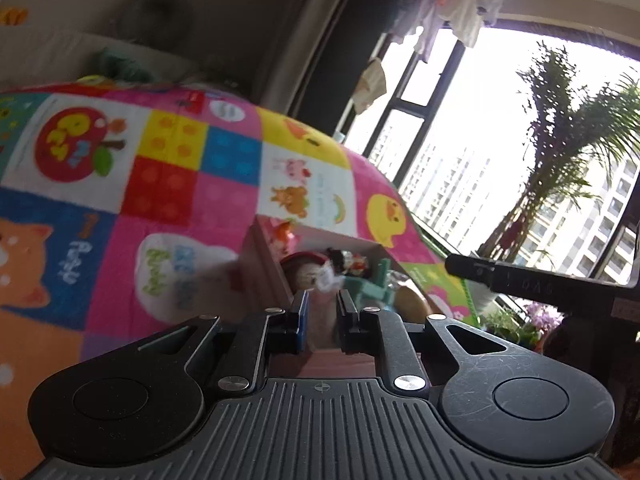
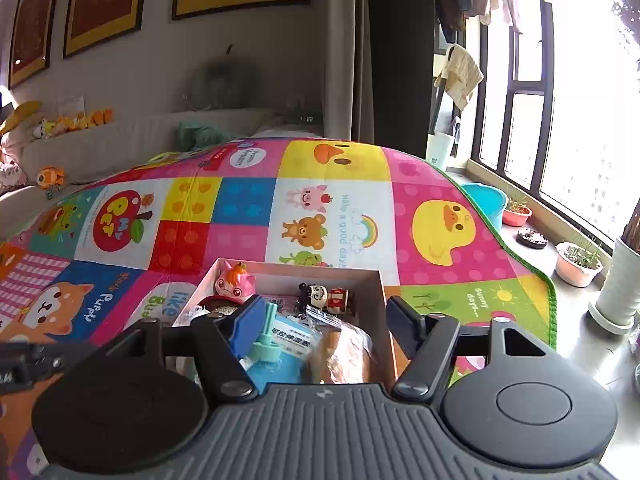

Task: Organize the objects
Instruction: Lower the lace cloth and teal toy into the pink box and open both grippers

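Where glossy patchwork mat (image 2: 332, 196) spreads, square cardboard box (image 2: 378, 280) sits.

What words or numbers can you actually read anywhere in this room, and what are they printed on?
"PET": red apple patch on the play mat.
"Have a good day": mat's animal-and-rainbow patch.
"Sunny days...": green corner patch.
"Puppy": blue dog patch.
"11 22": digital clock by the curtain.
Blue packet in the box: print too small to read.

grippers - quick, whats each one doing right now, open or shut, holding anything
Left gripper: shut, nothing visibly held between its fingers, just in front of the box.
Right gripper: open, empty, above the box of toys.
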Available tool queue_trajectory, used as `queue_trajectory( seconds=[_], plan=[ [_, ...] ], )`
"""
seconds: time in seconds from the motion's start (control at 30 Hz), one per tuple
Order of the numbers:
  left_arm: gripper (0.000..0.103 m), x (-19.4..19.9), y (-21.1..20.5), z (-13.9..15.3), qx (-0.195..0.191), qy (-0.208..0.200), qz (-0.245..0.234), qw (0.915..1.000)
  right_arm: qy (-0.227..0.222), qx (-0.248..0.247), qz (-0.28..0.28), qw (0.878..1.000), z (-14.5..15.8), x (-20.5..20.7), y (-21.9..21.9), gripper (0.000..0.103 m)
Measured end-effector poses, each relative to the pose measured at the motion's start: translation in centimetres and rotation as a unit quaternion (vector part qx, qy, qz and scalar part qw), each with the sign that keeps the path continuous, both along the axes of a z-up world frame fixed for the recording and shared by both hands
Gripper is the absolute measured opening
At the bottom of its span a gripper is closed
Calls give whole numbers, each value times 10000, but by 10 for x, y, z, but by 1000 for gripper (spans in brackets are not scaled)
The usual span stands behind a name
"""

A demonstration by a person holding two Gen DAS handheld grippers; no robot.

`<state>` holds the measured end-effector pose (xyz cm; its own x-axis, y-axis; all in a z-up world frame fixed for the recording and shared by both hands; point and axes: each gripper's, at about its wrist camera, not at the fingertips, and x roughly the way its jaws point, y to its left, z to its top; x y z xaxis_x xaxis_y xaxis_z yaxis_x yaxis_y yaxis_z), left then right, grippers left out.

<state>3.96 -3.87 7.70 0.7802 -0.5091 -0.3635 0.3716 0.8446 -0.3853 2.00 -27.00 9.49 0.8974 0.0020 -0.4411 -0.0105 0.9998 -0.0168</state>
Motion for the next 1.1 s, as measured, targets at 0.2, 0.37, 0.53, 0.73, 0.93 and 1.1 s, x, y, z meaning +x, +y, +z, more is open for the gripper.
queue_trajectory(
  seconds=[0.2, 0.37, 0.53, 0.73, 0.93, 1.1],
  plan=[
    [16, 59, -67, -10, 433, 606, -400, 9964, -100, 104, -72, 9999, -14, -29, -15, 67],
    [16, 89, -96, -27, 836, 819, -300, 9927, 47, 204, -206, 9996, -32, -47, -37, 67],
    [17, 81, -84, -7, 652, 919, -575, 9920, 181, 301, -355, 9988, -49, -56, -63, 67],
    [17, 55, -42, 28, 866, 697, 20, 9938, 479, 294, -25, 9984, -74, -53, -68, 68],
    [34, 72, -50, -13, 1739, 1528, 322, 9723, 680, -135, 373, 9969, -89, -30, -44, 68],
    [64, 77, -42, -27, 2028, 1656, 600, 9632, 669, -778, 529, 9933, -91, -17, -24, 65]
  ],
)
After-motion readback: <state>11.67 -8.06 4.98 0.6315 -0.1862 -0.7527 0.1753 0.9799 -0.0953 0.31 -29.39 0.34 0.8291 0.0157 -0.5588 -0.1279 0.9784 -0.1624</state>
